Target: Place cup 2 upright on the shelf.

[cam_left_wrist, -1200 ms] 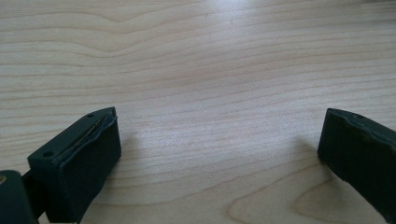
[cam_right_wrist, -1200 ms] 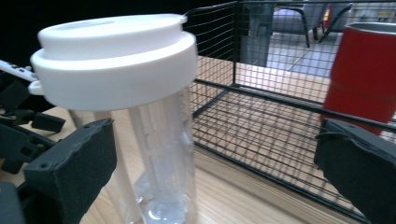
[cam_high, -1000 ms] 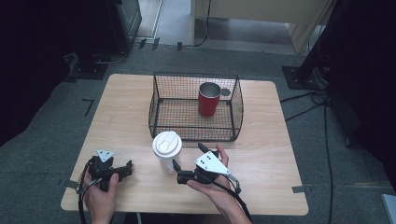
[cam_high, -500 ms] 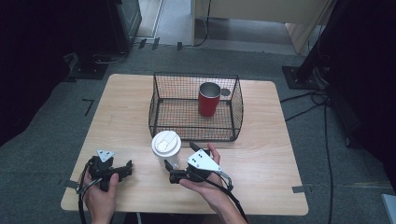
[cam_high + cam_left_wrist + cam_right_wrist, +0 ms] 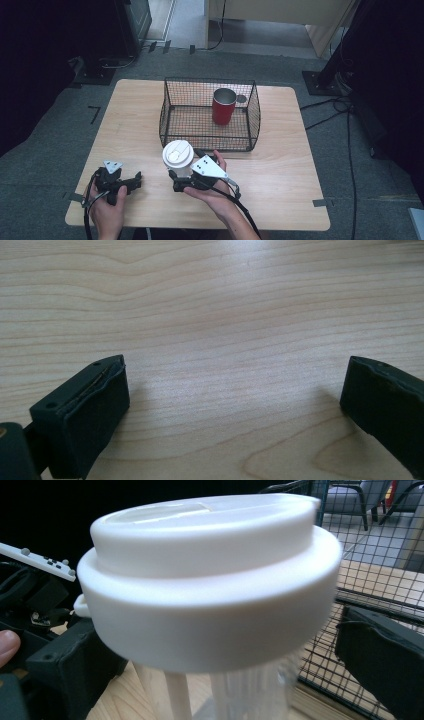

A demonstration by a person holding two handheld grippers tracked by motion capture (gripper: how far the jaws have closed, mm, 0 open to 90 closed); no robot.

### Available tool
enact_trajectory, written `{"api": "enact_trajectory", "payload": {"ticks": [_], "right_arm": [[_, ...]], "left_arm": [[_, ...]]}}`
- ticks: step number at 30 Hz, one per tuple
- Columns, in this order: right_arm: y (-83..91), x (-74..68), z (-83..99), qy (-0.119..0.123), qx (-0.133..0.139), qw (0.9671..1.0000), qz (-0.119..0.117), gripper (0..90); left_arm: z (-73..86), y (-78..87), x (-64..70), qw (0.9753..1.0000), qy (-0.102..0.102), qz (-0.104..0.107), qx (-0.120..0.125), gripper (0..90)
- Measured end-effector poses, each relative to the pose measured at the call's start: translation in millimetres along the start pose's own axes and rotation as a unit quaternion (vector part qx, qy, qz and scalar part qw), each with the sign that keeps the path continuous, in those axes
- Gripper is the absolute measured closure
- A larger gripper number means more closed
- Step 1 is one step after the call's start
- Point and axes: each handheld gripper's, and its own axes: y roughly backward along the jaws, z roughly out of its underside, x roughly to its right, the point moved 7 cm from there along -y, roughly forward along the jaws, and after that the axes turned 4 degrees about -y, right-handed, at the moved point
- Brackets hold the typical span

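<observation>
High view: the cup [image 5: 178, 159], white-lidded and upright, stands on the bench [image 5: 280, 170] just in front of the wire basket [image 5: 210, 114], near its front-left corner. The right claw [image 5: 181, 180] sits at the cup's near side, low against its body, with the right hand [image 5: 210, 187] coming in from the bottom edge, forearm angled up and leftward. From this height I cannot tell whether the jaws press the cup or merely flank it. The left claw [image 5: 134, 181] rests on the bench well to the cup's left, pointing right toward it, held in the left hand [image 5: 107, 207]. So the right hand is plainly the nearer one. A red mug [image 5: 223, 106] stands inside the basket, toward the back right.

Left gripper view: the two jaws stand wide apart, with bare wood between them. This claw holds nothing.

Right gripper view: the cup's lid [image 5: 210, 575] looms right ahead, the clear ribbed body below it running straight up and down. One jaw stands to each side of the body, spread and with a gap showing on both sides, so the cup sits between them unclamped. The basket mesh lies just beyond on the right. My guess is that a squeeze comes next, and the cup's vertical axis suits the level approach.
</observation>
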Motion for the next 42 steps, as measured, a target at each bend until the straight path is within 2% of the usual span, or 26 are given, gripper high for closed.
{"api": "enact_trajectory", "payload": {"ticks": [7,19,22,28,31,42], "right_arm": [[-10.1,-4.6,-1.1,0.008,0.000,1.0000,0.001,1.9],[-23.5,-4.8,3.1,0.013,0.005,0.9996,0.023,11.3],[-24.5,-6.9,1.7,0.015,0.015,0.9994,0.027,15.5],[-23.4,-8.3,-1.3,0.023,0.026,0.9989,0.030,16.1],[-21.7,-6.9,-4.3,0.014,0.033,0.9987,0.035,16.1],[-16.1,-12.1,-19.7,0.016,0.047,0.9983,0.030,16.1]], "left_arm": [[0.0,0.0,0.0,1.0000,0.000,0.000,0.000,0.0],[-0.4,-0.3,-0.1,1.0000,-0.001,0.000,0.000,0.0],[-0.4,-0.3,-0.1,1.0000,-0.001,0.000,0.000,0.0],[-0.6,-0.5,-0.2,1.0000,-0.001,0.001,0.000,0.0],[-0.6,-0.6,-0.2,1.0000,-0.001,0.001,0.000,0.0],[-0.7,-0.5,-0.3,1.0000,-0.002,0.001,0.000,0.0]]}}
